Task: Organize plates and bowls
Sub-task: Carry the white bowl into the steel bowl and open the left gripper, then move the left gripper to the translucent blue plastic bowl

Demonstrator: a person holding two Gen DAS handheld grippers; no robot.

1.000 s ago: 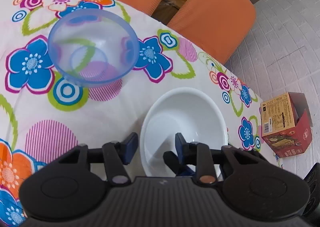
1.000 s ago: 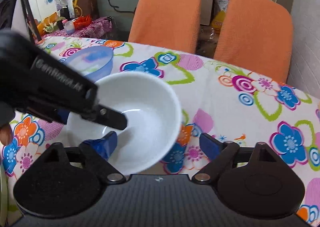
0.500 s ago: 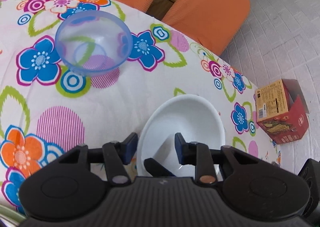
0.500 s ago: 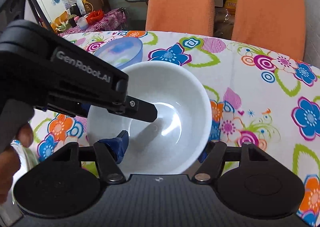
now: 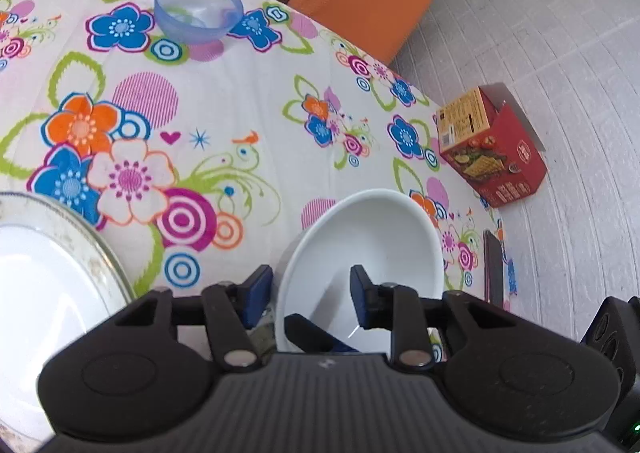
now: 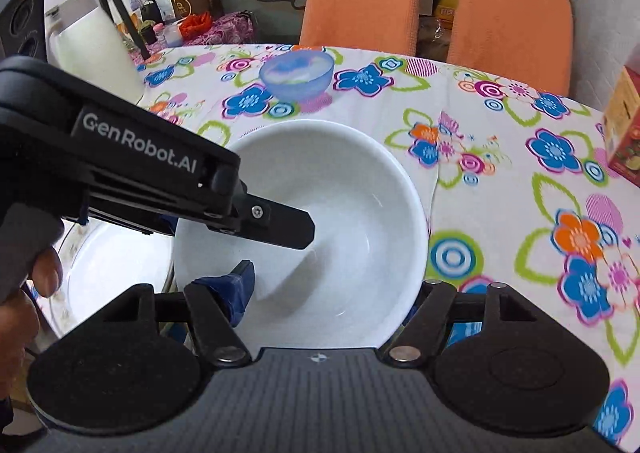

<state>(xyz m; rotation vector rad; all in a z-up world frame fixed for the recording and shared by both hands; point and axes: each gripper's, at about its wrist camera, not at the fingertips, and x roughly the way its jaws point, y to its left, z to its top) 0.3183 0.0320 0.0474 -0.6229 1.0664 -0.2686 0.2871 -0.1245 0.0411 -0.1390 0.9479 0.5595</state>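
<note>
Glossy plain white bowl [image 6: 320, 221], deep and round, rim between both grippers' jaws, left gripper [image 5: 312, 293] clamping it, right gripper [image 6: 332, 293] wide

Both handheld devices are matte black plastic with ribbed top plates, round side discs and silver pivot screws on their linkage bars. The left gripper [image 6: 280, 229] carries white "GenRobot.AI" lettering along its body and a small silver screw near its tip. The jaws on both end in dark blue pads [image 5: 256, 293].

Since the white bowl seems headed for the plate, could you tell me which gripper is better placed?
Left: the left gripper straddles the white bowl's rim, and the plate lies beside it.
</note>
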